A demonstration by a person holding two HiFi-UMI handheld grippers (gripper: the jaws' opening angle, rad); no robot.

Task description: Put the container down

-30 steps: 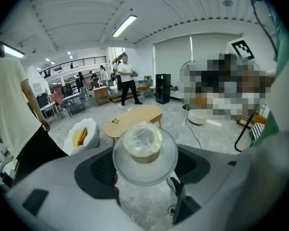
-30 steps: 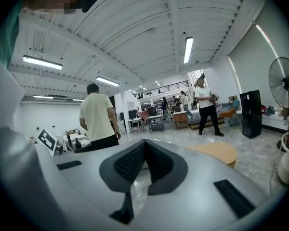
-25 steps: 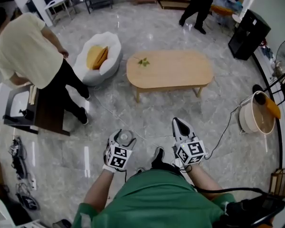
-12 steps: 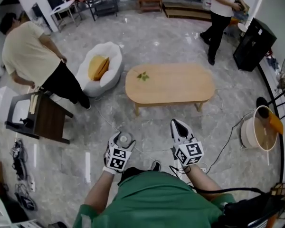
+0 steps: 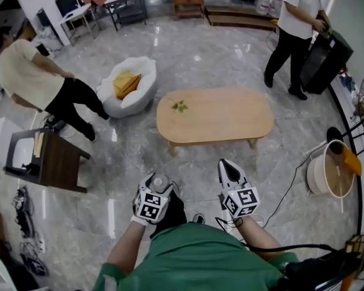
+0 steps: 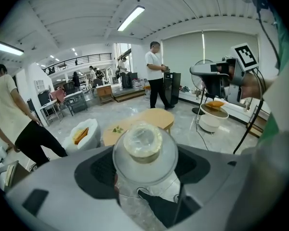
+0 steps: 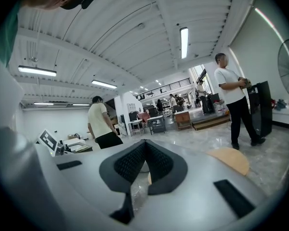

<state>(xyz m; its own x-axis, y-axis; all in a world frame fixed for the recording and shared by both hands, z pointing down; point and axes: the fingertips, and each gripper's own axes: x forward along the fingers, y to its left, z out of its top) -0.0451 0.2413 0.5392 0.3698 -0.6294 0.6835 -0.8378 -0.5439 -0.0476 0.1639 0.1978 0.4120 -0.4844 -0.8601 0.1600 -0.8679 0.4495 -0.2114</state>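
My left gripper [image 5: 158,182] is shut on a clear round container [image 6: 144,154] with a pale lid, held upright between its dark pads; the container [image 5: 158,181] shows as a small clear disc at the jaw tips in the head view. My right gripper [image 5: 229,170] is shut with nothing in it, its black pads [image 7: 144,163] pressed together. Both grippers hang in the air in front of my green shirt, above the marble floor. An oval wooden table [image 5: 215,115] stands ahead of them, with a small green leaf sprig [image 5: 180,107] on its left part.
A white beanbag seat with a yellow cushion [image 5: 128,85] sits left of the table. A dark side table [image 5: 45,157] is at far left, a white tub [image 5: 327,170] at far right. One person [image 5: 33,83] bends at the left, another [image 5: 297,23] walks at the back right. Cables trail on the floor.
My view has shifted forward, so the table sits lower in frame. The person at the left has stepped away from the dark side table; the one at the back has walked right. Grippers keep their hold.
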